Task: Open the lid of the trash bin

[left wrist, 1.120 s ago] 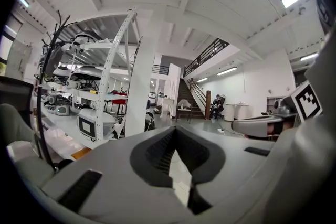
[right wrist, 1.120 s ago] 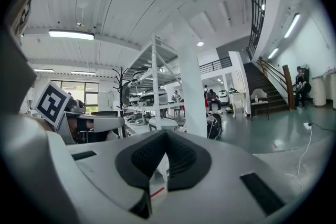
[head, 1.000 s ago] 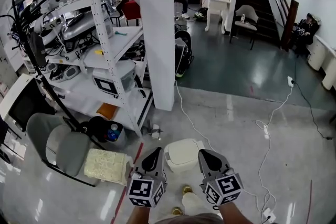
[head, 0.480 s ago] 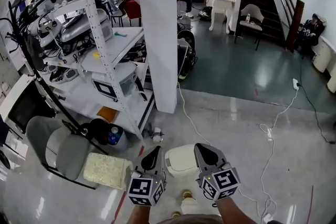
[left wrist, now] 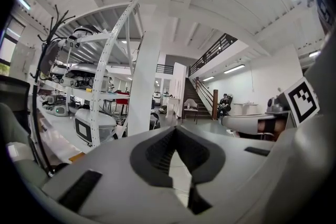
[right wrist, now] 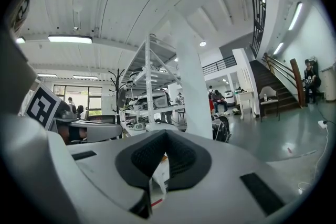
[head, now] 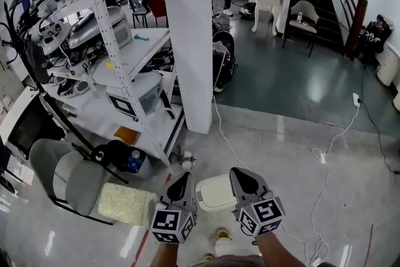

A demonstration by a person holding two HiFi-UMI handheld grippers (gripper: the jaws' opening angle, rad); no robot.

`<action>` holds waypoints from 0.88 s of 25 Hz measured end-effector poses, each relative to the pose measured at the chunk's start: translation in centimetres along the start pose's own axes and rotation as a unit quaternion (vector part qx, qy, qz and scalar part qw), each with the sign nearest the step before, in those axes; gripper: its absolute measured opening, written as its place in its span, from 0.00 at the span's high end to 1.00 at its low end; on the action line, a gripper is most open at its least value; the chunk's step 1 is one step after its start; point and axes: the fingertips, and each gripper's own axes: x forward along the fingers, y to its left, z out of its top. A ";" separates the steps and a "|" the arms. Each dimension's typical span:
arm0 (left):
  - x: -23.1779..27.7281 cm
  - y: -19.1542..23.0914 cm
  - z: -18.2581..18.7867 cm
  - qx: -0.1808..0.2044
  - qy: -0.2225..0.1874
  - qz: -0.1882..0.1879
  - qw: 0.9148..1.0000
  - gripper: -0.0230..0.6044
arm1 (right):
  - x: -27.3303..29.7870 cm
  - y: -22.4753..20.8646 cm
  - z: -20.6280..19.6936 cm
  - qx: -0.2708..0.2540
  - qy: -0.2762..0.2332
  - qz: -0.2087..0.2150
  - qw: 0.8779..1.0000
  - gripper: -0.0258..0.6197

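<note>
**Head view.** The white trash bin [head: 214, 197] is standing on the floor [head: 281, 134] with its lid [head: 217, 188] lying down flat. The left gripper [head: 182, 183] is hovering just beside the bin's left edge and the right gripper [head: 240, 177] just beside its right edge, so the bin is sitting between them. It cannot be told whether either one is touching the bin.

**Gripper views.** The jaws of each gripper are meeting at their tips and are holding nothing.

**Surroundings.** A white pillar [head: 184, 40] is rising beyond the bin, and a metal shelving rack [head: 125, 53] is standing beyond the bin to its left. A yellowish foam block [head: 125, 200] is lying near the bin's left side, with a grey chair [head: 69, 175] farther left. A white cable [head: 325, 159] is trailing across the floor to the bin's right.
</note>
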 end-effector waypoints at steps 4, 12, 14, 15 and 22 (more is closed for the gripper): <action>1.4 0.6 -1.0 -0.006 0.007 0.004 1.000 0.98 | 1.1 -0.8 -1.1 0.006 0.010 0.006 1.000 0.91; 4.0 1.4 -4.8 -0.015 0.033 0.008 0.999 0.98 | 3.6 -2.4 -3.8 0.013 0.026 0.012 1.000 0.91; 4.6 1.5 -6.1 -0.016 0.039 0.008 0.999 0.98 | 4.0 -2.9 -4.5 0.012 0.029 0.011 0.999 0.91; 4.9 1.6 -6.9 -0.015 0.043 0.008 0.999 0.98 | 4.3 -3.2 -5.0 0.013 0.031 0.011 0.999 0.91; 6.2 2.0 -14.1 -0.020 0.074 0.006 0.997 0.98 | 5.8 -4.3 -10.8 0.023 0.052 0.014 0.998 0.91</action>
